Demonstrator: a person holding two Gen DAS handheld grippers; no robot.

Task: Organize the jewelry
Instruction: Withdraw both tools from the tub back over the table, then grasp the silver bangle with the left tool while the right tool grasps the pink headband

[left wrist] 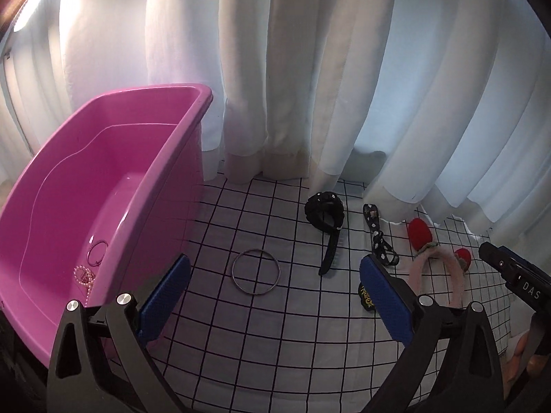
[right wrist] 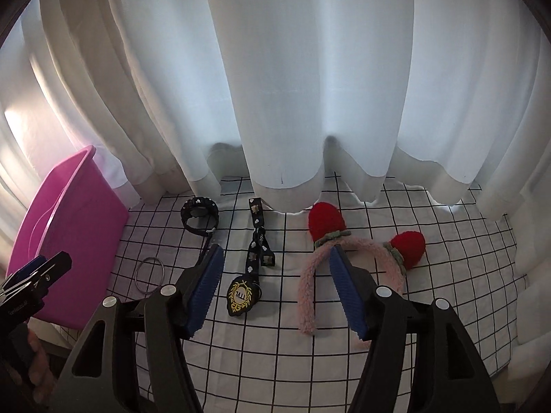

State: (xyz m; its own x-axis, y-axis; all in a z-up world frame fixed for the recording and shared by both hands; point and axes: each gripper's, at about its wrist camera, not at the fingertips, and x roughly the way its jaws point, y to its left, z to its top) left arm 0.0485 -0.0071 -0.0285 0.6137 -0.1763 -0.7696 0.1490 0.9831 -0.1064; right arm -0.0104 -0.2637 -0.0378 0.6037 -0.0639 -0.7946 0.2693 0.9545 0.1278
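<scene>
Here the left gripper [left wrist: 275,296] hangs with its blue pads spread wide and nothing between them; a thin metal bangle [left wrist: 256,272] lies on the grid-patterned cloth [left wrist: 275,351] just ahead, between its fingers. To its left stands the pink tub [left wrist: 103,186], with a pearl bracelet [left wrist: 83,274] and a thin ring-shaped bangle [left wrist: 96,253] on its floor. The right gripper [right wrist: 273,282] is likewise released and empty. Ahead of it lie a black ribbon with a badge [right wrist: 253,265], a black watch [right wrist: 199,218] to the left, and a pink fuzzy headband with red ears [right wrist: 311,275] beside its right finger.
</scene>
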